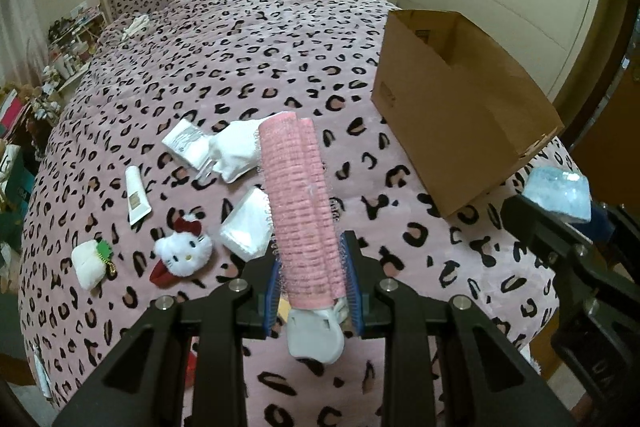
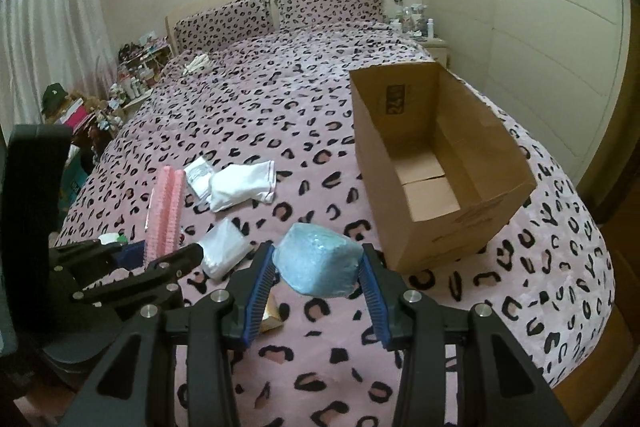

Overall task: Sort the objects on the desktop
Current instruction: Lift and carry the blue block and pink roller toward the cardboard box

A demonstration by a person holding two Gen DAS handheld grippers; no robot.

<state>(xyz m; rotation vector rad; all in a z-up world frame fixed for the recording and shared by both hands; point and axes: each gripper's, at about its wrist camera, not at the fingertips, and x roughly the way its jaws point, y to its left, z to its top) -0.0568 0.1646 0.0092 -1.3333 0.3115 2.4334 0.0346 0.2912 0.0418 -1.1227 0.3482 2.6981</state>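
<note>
- Two handheld grippers hang over a bed [image 1: 280, 39] covered in a pink leopard-print blanket, each carrying one item.
- Left gripper [image 1: 310, 301]: jaws clamped on a pink hair-roller clip [image 1: 298, 203], its white handle end between the blue pads, the pink rollers pointing up and away.
- Right gripper [image 2: 318, 287]: jaws closed on a light blue wrapped packet [image 2: 316, 259], held above the blanket just left of the cardboard box [image 2: 472, 227].
- Cardboard box stands open on the blanket's right side; its visible floor is bare.
- On the blanket to the left lie white socks [image 1: 236, 151], a white tube [image 1: 137, 195], a cat plush [image 1: 184, 251], a white pouch [image 1: 246, 227] and a small white charm [image 1: 90, 261].
</note>
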